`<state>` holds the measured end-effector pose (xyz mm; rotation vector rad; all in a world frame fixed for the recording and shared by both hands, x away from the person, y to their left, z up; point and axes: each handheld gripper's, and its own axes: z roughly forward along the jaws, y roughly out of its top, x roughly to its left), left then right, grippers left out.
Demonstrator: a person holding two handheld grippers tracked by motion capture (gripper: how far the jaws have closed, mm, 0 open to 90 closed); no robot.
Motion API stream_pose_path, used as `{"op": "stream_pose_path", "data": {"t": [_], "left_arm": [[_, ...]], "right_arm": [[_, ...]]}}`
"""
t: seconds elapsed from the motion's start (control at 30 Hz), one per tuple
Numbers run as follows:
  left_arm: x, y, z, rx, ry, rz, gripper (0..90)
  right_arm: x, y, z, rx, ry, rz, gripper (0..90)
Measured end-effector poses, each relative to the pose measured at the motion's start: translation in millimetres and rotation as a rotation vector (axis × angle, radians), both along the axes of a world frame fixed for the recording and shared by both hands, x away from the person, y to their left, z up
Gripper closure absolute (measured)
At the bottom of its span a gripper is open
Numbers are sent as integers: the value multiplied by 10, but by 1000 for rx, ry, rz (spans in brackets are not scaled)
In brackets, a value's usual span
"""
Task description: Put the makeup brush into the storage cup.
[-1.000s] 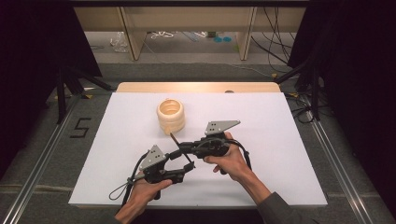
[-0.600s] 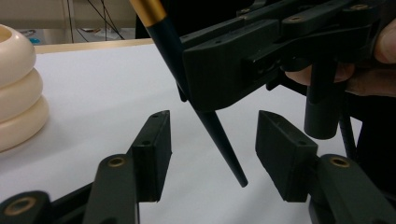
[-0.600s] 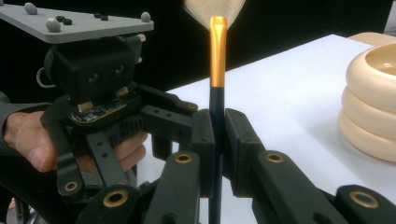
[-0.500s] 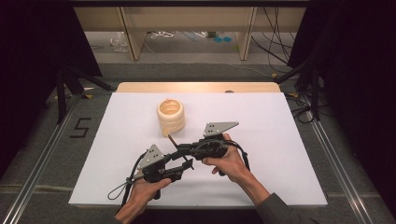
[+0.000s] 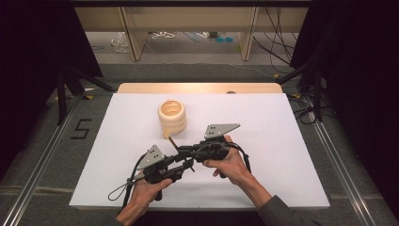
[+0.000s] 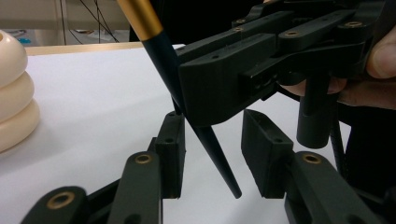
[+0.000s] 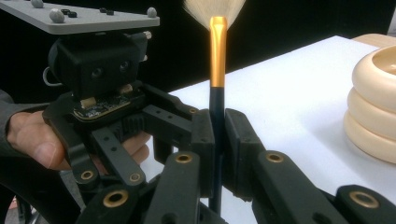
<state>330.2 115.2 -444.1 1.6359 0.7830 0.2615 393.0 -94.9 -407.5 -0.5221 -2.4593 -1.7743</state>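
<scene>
Black jaws of the right gripper (image 7: 217, 140) are clamped on the dark handle of a brush (image 7: 217, 70), held low over the white table (image 5: 291, 141) near the cream ringed holder (image 5: 171, 115). The left gripper (image 6: 210, 154) is spread open around the handle's pointed tip.

On the table (image 5: 291, 141), the ringed holder (image 5: 171, 116) stands behind both grippers, with the left gripper (image 5: 186, 165) nearest the person.
</scene>
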Motion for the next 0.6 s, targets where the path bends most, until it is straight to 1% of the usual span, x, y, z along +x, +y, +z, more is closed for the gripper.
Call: {"op": "stream_pose_path", "data": {"t": [0.03, 0.1, 0.23, 0.27, 0.3, 0.47, 0.5, 0.6], "left_arm": [[-1, 2, 1, -1, 3, 4, 617], [1, 3, 1, -4, 8, 3, 628], [5, 10, 4, -9, 8, -4, 643], [5, 12, 6, -11, 10, -4, 654], [5, 13, 5, -12, 10, -4, 657], [4, 15, 6, -14, 14, -1, 669], [4, 15, 6, -21, 17, 2, 671], [5, 17, 4, -24, 20, 2, 682]], "right_arm": [[-2, 0, 2, 1, 5, 1, 834], [2, -1, 1, 1, 0, 2, 835], [2, 11, -6, 26, 6, 10, 835], [1, 9, -3, 26, 8, 9, 834], [1, 2, 3, 16, 3, 3, 835], [0, 1, 5, 15, 0, 1, 835], [0, -3, 6, 13, -5, -2, 834], [-3, -2, 8, 15, -6, -1, 834]]}}
